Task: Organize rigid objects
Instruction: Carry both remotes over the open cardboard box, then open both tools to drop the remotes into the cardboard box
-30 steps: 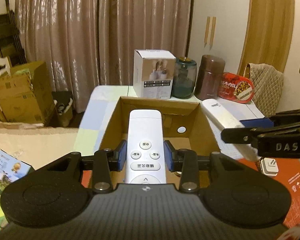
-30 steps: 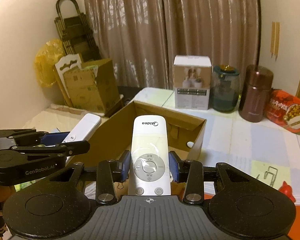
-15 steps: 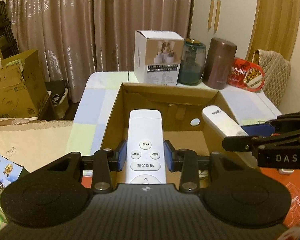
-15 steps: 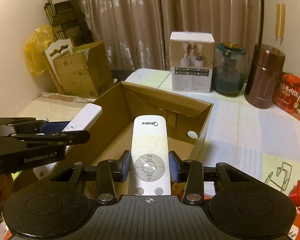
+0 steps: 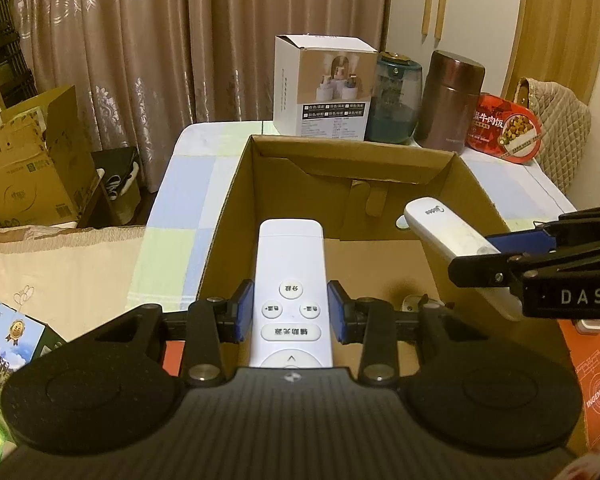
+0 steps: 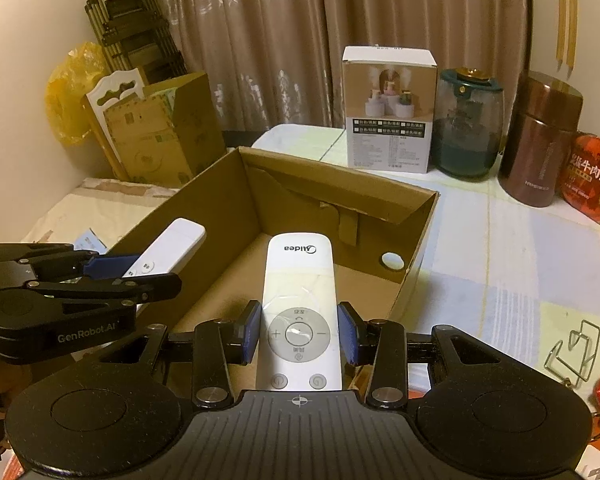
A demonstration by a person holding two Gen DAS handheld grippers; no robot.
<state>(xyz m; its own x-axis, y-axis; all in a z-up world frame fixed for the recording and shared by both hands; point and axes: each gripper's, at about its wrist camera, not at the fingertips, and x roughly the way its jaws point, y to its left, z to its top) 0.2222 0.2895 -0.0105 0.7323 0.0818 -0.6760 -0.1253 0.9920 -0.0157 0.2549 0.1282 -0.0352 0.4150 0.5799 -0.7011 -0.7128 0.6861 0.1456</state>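
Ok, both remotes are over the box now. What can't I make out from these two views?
- Left wrist view: near end of the white remote, hidden under the left gripper body.
- Same view: metal item on the cardboard box floor, mostly behind the gripper linkage.
- Right wrist view: near end of the Midea remote, under the right gripper; box's near floor blocked too.
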